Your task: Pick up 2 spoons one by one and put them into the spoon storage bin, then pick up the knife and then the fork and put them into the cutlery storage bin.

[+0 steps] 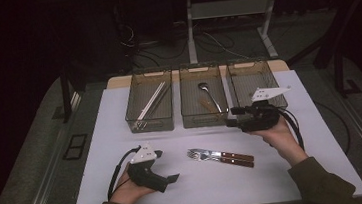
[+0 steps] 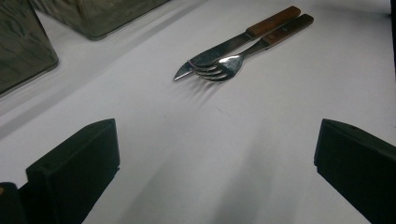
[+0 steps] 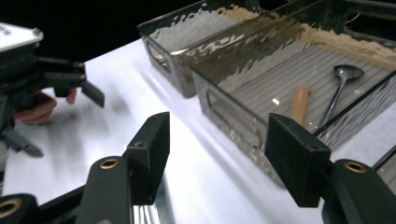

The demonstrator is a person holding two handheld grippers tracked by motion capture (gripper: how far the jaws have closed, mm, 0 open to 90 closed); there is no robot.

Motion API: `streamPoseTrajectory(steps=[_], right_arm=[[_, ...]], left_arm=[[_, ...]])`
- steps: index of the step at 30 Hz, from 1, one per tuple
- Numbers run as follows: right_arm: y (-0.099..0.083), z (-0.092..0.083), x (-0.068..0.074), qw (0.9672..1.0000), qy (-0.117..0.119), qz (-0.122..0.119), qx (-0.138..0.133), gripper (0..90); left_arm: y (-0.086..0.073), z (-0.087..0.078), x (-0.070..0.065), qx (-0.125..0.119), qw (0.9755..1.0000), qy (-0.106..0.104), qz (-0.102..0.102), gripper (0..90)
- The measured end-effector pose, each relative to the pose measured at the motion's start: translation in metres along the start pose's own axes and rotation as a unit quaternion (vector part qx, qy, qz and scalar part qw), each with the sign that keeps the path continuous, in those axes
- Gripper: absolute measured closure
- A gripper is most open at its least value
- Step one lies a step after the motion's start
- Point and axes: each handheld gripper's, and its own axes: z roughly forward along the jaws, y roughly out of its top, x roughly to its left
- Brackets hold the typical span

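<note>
On the white counter (image 1: 120, 113), a fork (image 1: 209, 155) and a knife (image 1: 224, 159) with wooden handles are seen side by side, touching, between both grippers. The left gripper (image 2: 210, 163) is held with its fingers wide apart and empty. The right gripper (image 3: 219, 154), near the middle bin (image 1: 185, 116), is held with fingers partly apart, nothing gripped.

The white table (image 1: 326, 168) stands on grey floor (image 1: 34, 161) in a dark room, with cables (image 1: 213, 41) around a white desk frame (image 1: 190, 30) behind it.

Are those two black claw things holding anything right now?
No. The left gripper and right gripper both stand open and empty; the fork and knife lie untouched.
</note>
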Motion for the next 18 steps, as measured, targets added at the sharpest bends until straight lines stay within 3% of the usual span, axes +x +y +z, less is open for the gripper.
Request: streamPoseTrajectory(steps=[10, 13, 18], right_arm=[[-0.018, -0.012, 0.012, 0.9997, 0.009, -0.013, 0.019, 40.4], [-0.023, -0.013, 0.014, 0.9992, 0.012, -0.016, 0.033, 43.2], [-0.026, -0.007, 0.019, 0.9961, 0.013, -0.047, 0.074, 52.5]], left_arm=[[0.0, -0.001, 0.0, 0.0, 1.0, 0.001, 0.001, 0.0], [0.0, -0.001, 0.0, 0.001, 1.0, 0.002, 0.001, 0.0], [0.0, 0.0, 0.0, 0.002, 1.0, 0.003, 0.003, 0.0]])
